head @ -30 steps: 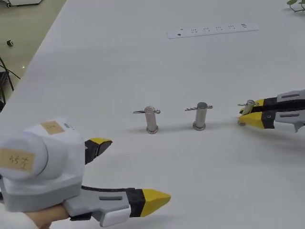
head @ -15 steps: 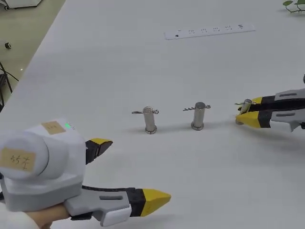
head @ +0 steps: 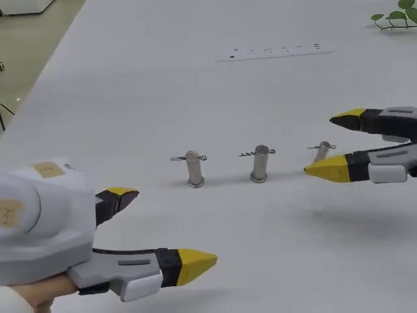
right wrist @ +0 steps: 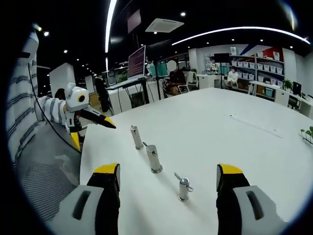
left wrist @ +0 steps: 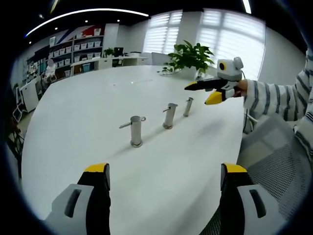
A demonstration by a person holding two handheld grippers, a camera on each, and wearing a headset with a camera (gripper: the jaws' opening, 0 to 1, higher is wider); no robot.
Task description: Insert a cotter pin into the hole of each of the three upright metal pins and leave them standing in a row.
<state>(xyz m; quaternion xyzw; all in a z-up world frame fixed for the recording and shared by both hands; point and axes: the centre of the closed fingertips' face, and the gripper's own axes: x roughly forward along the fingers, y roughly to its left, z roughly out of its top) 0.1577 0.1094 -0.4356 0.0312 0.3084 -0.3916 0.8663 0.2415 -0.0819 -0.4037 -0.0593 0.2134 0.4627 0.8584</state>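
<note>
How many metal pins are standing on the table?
3, all upright in one row on the table: the left pin, the middle pin and the right pin. None looks hidden.

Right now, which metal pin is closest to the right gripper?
The pin at the right end of the row in the head view: it stands just ahead of the right gripper, while the middle pin and left pin are farther off.

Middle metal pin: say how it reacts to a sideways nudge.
The middle metal pin stands tall on a small base, so it probably tips easily. Fallen, it would likely roll little, since the cotter pin sticks out sideways.
</note>
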